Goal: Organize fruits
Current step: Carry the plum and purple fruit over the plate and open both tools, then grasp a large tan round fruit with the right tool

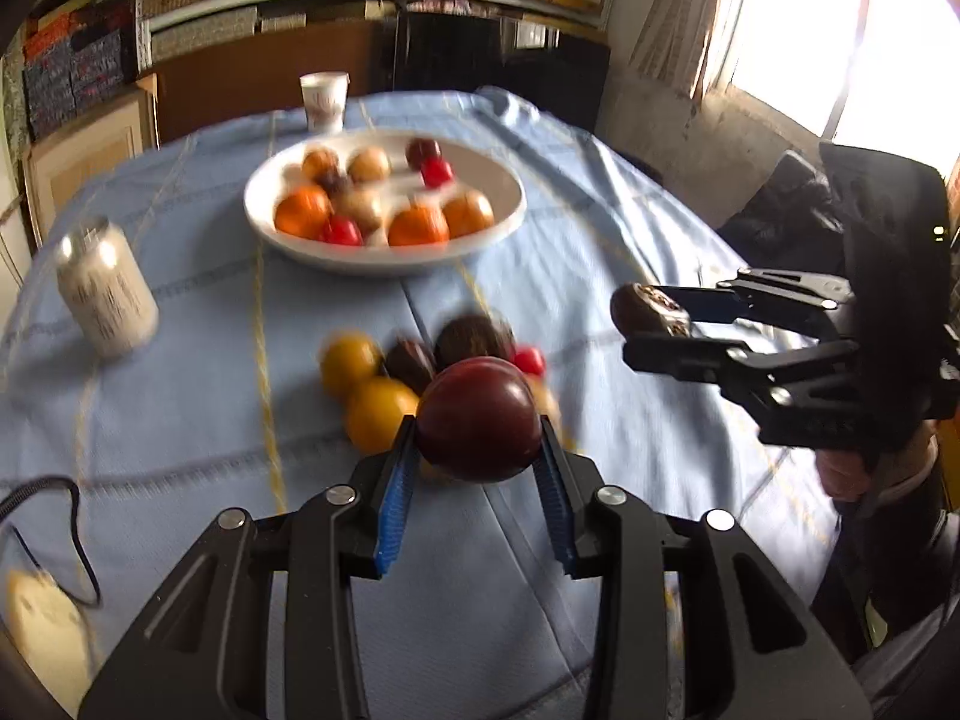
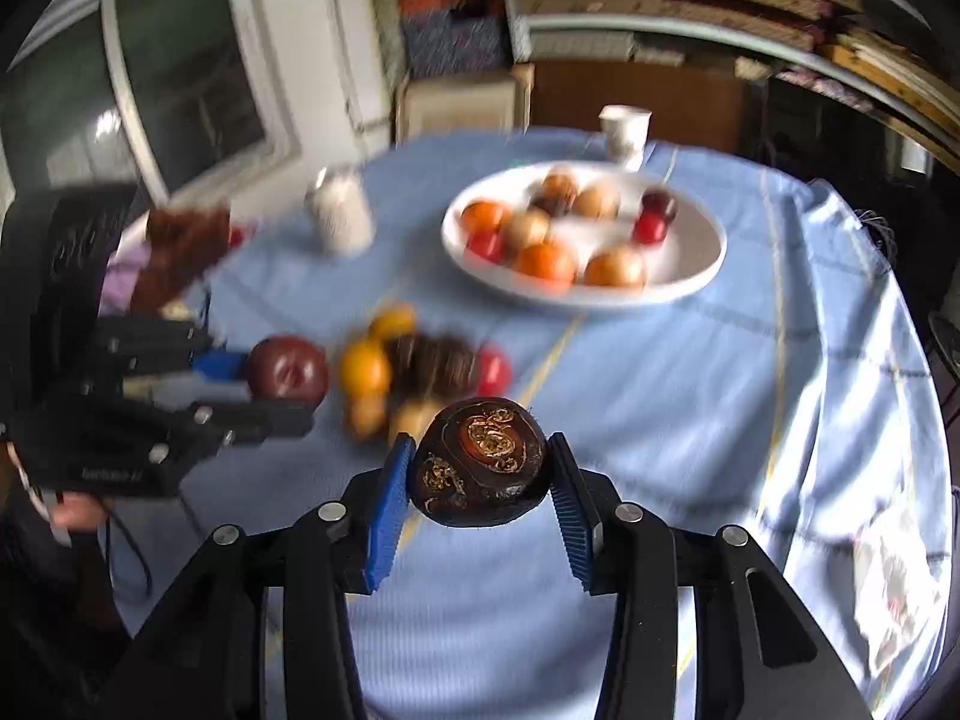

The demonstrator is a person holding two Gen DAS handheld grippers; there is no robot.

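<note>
Nearest, a dark red plum point(image 1: 479, 420) is clamped between the pads of the left hand-held gripper point(image 1: 477, 450), clear of the counter point(image 1: 600, 252). A dark, cut-faced fruit point(image 2: 480, 468) is gripped likewise by the right hand-held gripper point(image 2: 480, 480); its flat face is turned up toward the camera. The plum is near round, so no long axis can be told. Beyond, a loose pile point(image 1: 408, 372) is left mid-counter. Farther, toward the far edge, a bowl point(image 1: 510, 180) of fruit is set. The carrying step is judged in hand; next, a release over the bowl is called for.
</note>
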